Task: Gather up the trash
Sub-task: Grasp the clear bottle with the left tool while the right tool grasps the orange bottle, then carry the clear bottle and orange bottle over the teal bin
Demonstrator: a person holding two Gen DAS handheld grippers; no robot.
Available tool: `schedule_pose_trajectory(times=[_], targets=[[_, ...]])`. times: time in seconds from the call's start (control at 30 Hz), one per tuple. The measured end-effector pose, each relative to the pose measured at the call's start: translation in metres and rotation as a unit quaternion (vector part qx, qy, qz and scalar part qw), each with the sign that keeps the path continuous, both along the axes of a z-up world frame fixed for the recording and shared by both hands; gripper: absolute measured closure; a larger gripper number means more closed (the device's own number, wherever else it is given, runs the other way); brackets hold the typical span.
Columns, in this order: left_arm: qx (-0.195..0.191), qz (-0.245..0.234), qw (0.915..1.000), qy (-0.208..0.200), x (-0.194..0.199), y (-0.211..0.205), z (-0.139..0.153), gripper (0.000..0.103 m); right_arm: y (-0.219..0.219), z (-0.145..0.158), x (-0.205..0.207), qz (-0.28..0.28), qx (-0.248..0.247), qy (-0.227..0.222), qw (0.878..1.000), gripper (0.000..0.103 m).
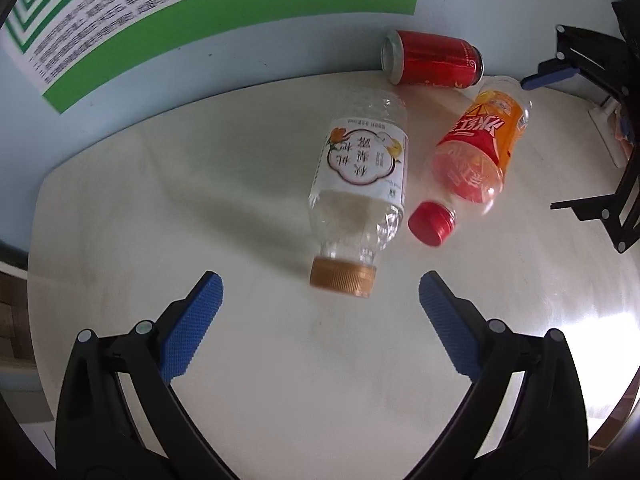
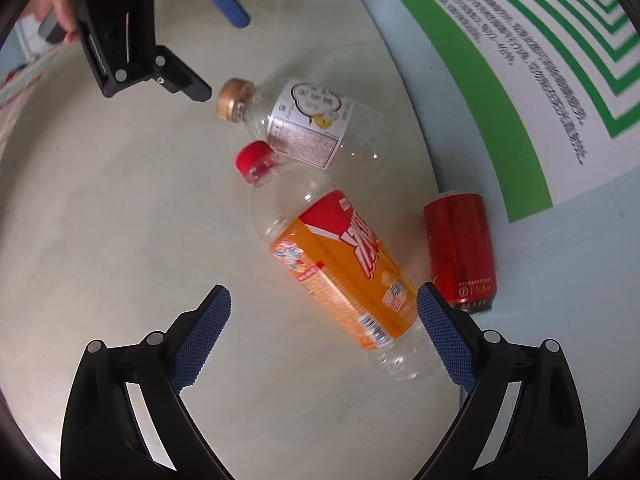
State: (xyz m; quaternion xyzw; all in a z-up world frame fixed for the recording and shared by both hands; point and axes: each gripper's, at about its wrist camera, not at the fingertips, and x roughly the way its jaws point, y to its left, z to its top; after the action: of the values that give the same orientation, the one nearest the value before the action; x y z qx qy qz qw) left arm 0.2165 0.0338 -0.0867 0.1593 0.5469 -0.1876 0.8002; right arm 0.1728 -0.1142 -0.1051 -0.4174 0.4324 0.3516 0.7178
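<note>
Three pieces of trash lie on a pale round table [image 1: 160, 208]. A clear bottle with a white label and gold cap [image 1: 362, 184] lies just ahead of my open, empty left gripper [image 1: 320, 284]. Beside it lies a clear bottle with an orange label and red cap [image 1: 476, 152], and behind them a red can [image 1: 434, 58] by the wall. In the right wrist view my open, empty right gripper [image 2: 324, 298] sits just short of the orange-label bottle [image 2: 340, 264], with the red can [image 2: 460, 248] to the right and the white-label bottle [image 2: 304, 124] beyond. The left gripper [image 2: 216, 40] shows at the top left.
A light blue wall with a green and white poster [image 1: 160, 12] stands right behind the table [image 2: 100, 200]. The right gripper [image 1: 600, 92] shows at the right edge of the left wrist view. The table edge curves close to the can.
</note>
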Motion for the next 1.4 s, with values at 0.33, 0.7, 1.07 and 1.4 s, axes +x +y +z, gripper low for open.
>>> schedule_pose_trajectory(times=[0.33,0.7,1.07,1.4], targets=[[0.014,-0.016,0.9994,0.026,0.042,-0.025,-0.028,0.007,0.008,-0.033,0.033,0.038,0.002,0.034,0.999,0.01],[0.027,-0.068,0.997,0.025,0.04,-0.047,-0.044,0.043,-0.007,-0.038,0.003,0.036,0.014,0.078,0.996,0.036],[0.059,-0.057,0.9957,-0.042,-0.01,-0.033,-0.01,0.043,-0.036,-0.012,-0.043,-0.008,0.031,0.108,0.994,0.044],[0.063,0.006,0.994,-0.089,-0.06,0.046,0.032,0.043,0.028,0.028,-0.053,0.016,0.026,0.102,0.994,0.044]])
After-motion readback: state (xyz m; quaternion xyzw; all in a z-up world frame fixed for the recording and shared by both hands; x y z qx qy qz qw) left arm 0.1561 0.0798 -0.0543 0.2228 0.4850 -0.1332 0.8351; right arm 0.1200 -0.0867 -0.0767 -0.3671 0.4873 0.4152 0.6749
